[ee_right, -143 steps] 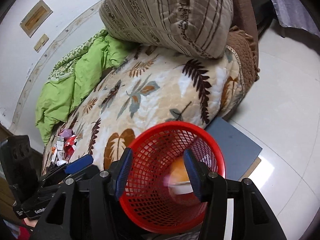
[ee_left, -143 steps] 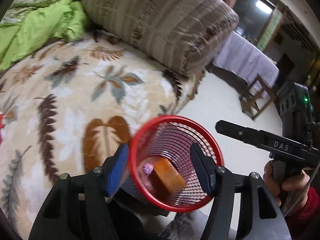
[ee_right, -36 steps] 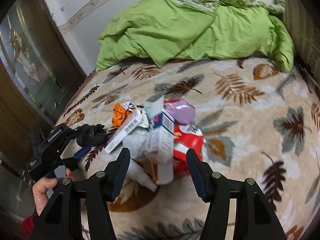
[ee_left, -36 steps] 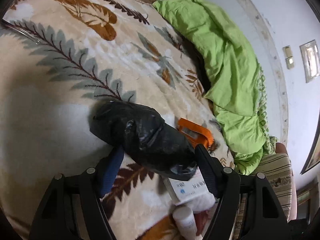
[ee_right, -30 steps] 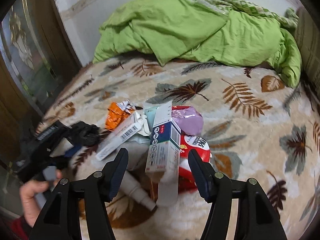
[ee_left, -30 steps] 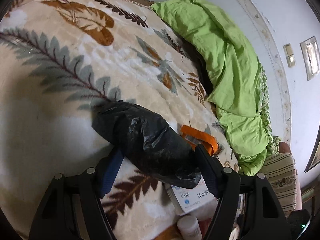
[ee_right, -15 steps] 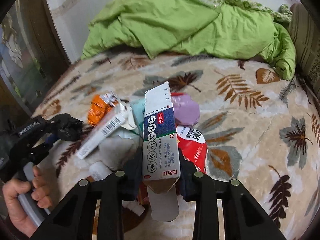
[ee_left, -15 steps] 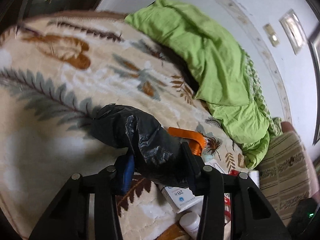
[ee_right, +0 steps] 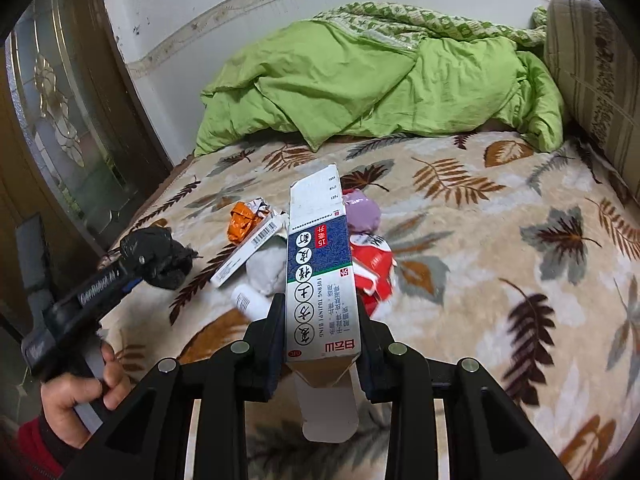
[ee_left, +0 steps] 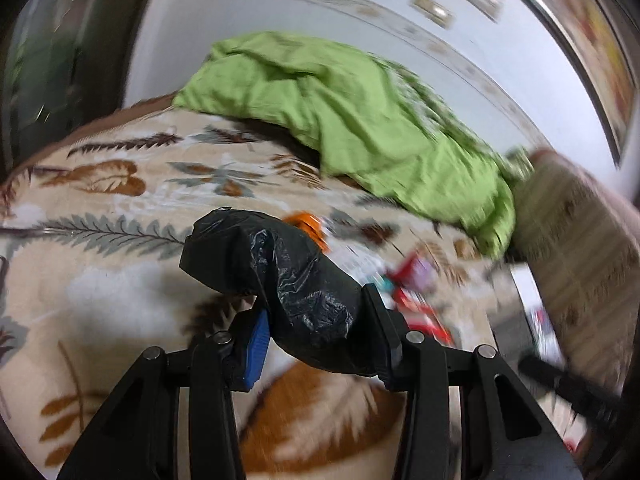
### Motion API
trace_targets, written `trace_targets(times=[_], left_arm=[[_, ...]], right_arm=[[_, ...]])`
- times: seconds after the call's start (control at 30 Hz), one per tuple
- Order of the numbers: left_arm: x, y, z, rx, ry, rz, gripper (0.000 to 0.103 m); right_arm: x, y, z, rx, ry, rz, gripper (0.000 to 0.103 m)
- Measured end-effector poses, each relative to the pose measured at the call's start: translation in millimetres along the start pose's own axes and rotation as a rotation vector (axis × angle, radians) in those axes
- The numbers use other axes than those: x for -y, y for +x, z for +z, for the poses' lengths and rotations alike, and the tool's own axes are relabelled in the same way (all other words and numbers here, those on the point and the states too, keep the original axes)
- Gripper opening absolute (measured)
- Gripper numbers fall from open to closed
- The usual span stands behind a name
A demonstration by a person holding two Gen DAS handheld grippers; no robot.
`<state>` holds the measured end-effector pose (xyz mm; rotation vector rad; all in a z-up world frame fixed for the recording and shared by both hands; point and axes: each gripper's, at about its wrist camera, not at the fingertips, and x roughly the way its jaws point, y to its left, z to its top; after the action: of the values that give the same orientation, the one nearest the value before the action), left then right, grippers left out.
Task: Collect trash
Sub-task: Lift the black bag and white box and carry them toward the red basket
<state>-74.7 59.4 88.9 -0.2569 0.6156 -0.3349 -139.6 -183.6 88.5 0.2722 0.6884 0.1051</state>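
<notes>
My left gripper [ee_left: 314, 320] is shut on a crumpled black plastic bag [ee_left: 276, 276], lifted off the leaf-patterned blanket [ee_left: 100, 264]. The right wrist view also shows that bag [ee_right: 160, 256] at the left, in the gripper a hand [ee_right: 76, 400] holds. My right gripper [ee_right: 320, 320] is shut on a blue and white medicine box [ee_right: 320, 276] with its bottom flap open, held above the trash pile. On the blanket lie an orange wrapper [ee_right: 242, 222], a long white box [ee_right: 248, 252], a white bottle [ee_right: 250, 302], a red packet [ee_right: 374, 268] and a purple wrapper [ee_right: 362, 210].
A green quilt [ee_right: 360, 80] is bunched at the back of the bed by the wall. A striped brown pillow [ee_right: 596, 64] stands at the right. A wooden door with patterned glass [ee_right: 60, 120] is on the left. The blanket's right half [ee_right: 520, 240] carries no trash.
Both grippers closed from open: the left onto the black bag, the right onto the medicine box. Both then lifted their items off the blanket, and the left view swung right and rolled.
</notes>
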Motion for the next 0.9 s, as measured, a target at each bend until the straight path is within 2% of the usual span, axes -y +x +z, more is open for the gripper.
trace_targets(times=[0.13,0.33,0.53,0.77,0.9], left_arm=[[27.5,-26.3,-22.3,0.003,0.125,0.000,0.042],[49.0,-46.0,-42.7,-0.003,0.200,0.006,0.042],[61.2,-52.8,-53.4,-0.018,0.237,0.014,0.042],[65.9,-57.0,-60.3,-0.027,0.251,0.011,0.042],[65.3,-57.0,-64.0,-0.036,0.254,0.011,0.042]], right_arm=[[3.7,-20.3,-13.2,0.024,-0.001,-0.006,0.032],[14.7,-30.6,-36.5,0.041,0.030,-0.010,0.032],[26.3,-36.9,-47.8,0.054,0.065,0.002,0.032],[22.1,-41.2,-53.3,0.069,0.041,-0.004,0.032],[28.3,-38.6,-54.4,0.053,0.067,0.006,0.032]])
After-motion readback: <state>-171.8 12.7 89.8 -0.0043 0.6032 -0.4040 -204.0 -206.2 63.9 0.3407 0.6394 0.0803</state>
